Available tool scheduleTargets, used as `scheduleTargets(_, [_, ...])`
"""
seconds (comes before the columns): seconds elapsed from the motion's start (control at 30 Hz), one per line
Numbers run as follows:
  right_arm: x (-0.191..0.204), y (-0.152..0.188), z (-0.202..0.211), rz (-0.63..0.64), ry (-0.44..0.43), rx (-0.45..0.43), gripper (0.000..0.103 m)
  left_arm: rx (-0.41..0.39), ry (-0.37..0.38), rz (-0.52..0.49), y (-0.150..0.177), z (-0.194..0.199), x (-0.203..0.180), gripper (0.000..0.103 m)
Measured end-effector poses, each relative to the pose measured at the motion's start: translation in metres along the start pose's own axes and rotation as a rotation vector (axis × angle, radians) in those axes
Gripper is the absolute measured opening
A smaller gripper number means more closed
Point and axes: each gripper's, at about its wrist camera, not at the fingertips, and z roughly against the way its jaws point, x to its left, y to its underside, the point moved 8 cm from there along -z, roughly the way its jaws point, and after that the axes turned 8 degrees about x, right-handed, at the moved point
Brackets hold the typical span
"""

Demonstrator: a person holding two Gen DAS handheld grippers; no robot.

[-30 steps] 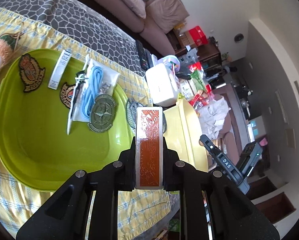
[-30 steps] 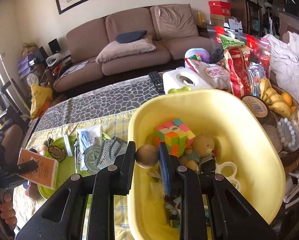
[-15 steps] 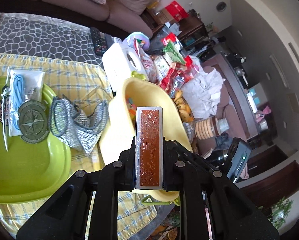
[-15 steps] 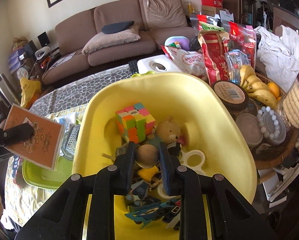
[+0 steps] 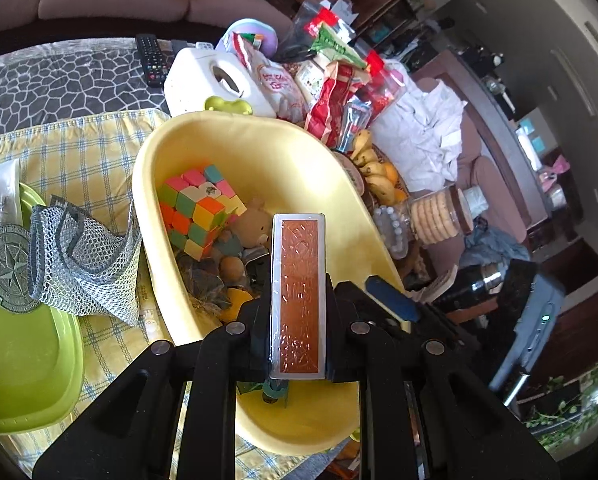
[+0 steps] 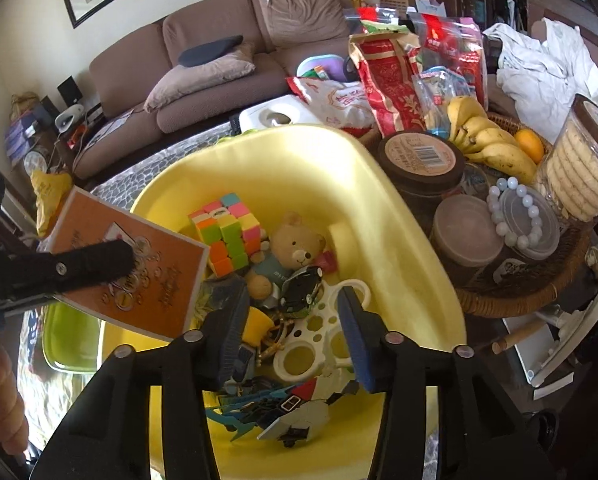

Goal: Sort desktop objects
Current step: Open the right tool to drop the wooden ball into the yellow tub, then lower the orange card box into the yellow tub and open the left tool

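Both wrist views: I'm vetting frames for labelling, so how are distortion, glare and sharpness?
Left wrist: strong fisheye bending with dark corners; glints on the wrapped card deck; the yellow tub looks sharp. Right wrist: same bending; the tub rim and the right gripper look slightly smeared; the bear reads clearly.

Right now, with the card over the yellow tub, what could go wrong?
1. The left gripper pinches the card by its thin edges only; it might twist or slip before release.
2. The tub is already crowded; the card could land on the cube or bear and lean instead of lying flat.
3. The right gripper, whose jaws have just been opening with nothing between them, hangs over the same tub; the two could bump.
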Motion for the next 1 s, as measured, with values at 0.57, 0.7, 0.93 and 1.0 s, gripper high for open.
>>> scheduleTargets(0.57, [-0.019, -0.010, 0.017, -0.069, 0.018, -0.067, 0.068, 0.048, -0.349, -0.213, -0.007, -0.052, -0.017, 0.025])
scheduleTargets(0.7, [-0.023, -0.010, 0.017, -0.079, 0.020, -0.069, 0.071, 0.011, -0.303, -0.189, -0.014, -0.035, -0.018, 0.039])
scheduleTargets(0.93, [-0.021, -0.011, 0.018, -0.072, 0.032, -0.076, 0.074, -0.080, -0.305, -0.175, -0.016, 0.010, -0.014, 0.053])
scheduleTargets(1.0, [-0.021, -0.012, 0.020, -0.071, 0.035, -0.085, 0.077, -0.094, -0.321, -0.178, -0.013, 0.022, -0.010, 0.055])
